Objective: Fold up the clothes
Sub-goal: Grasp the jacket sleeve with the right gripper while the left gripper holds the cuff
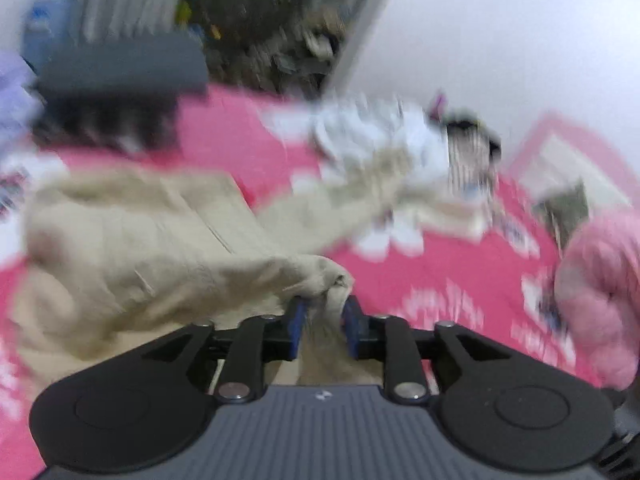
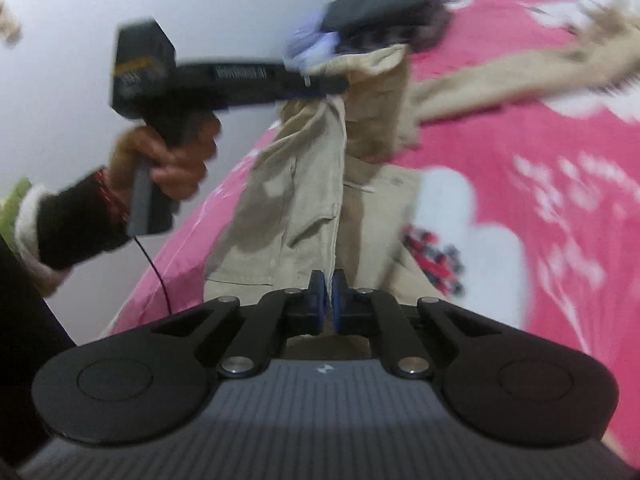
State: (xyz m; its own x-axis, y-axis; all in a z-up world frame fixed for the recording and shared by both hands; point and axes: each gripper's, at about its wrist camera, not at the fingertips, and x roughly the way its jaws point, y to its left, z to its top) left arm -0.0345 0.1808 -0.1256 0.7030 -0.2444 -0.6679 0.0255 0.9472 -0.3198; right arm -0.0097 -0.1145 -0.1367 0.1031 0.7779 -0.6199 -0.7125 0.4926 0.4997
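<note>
Beige trousers hang stretched over the pink bedspread; the left gripper pinches a bunched fold, the right gripper is clamped tight on a fabric edge

A home bedroom: pink bedspread, cluttered shelves.

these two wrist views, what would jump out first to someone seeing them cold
The bright pink bedspread with white patterns fills both views. Across it lies a beige garment, pinched at two points: a bunched fold between the blue pads of the left gripper, and an edge clamped in the right gripper. In the right wrist view, a hand in a dark sleeve grips the left gripper's handle at upper left.
</note>
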